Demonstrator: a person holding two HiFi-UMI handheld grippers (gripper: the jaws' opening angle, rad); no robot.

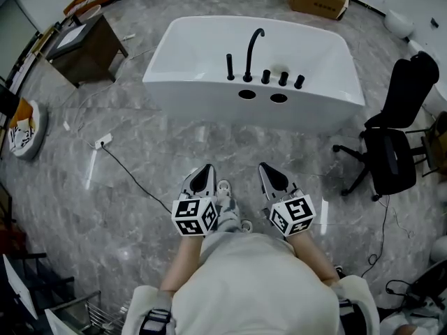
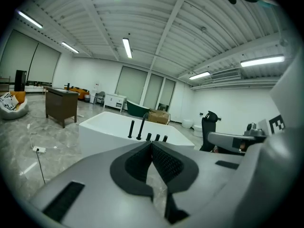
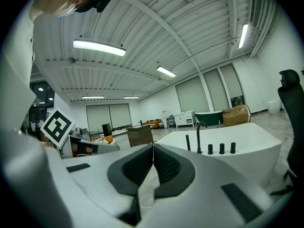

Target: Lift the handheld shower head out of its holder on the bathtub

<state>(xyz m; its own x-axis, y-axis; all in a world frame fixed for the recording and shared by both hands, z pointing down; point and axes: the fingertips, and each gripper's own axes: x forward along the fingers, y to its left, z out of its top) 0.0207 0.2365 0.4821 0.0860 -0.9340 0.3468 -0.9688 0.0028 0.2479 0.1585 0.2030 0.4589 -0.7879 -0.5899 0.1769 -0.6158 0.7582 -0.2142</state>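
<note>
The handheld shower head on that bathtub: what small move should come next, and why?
Probably a step toward the bathtub, bringing one gripper nearer the handheld shower head. It stands upright on the tub's rim, left of the spout, while the left gripper and right gripper are both shut, empty and held close to the body, well short of it.

A slim black handheld shower head [image 1: 230, 63] is standing upright in its holder [image 1: 230, 77] on the near ledge of a white freestanding bathtub [image 1: 328, 54]. It is sitting at the left end of a row of black fittings, just beside the tall curved spout [image 1: 248, 61]. The bathtub is resting on a grey marbled floor [image 1: 174, 159], its long side facing the camera.
</note>
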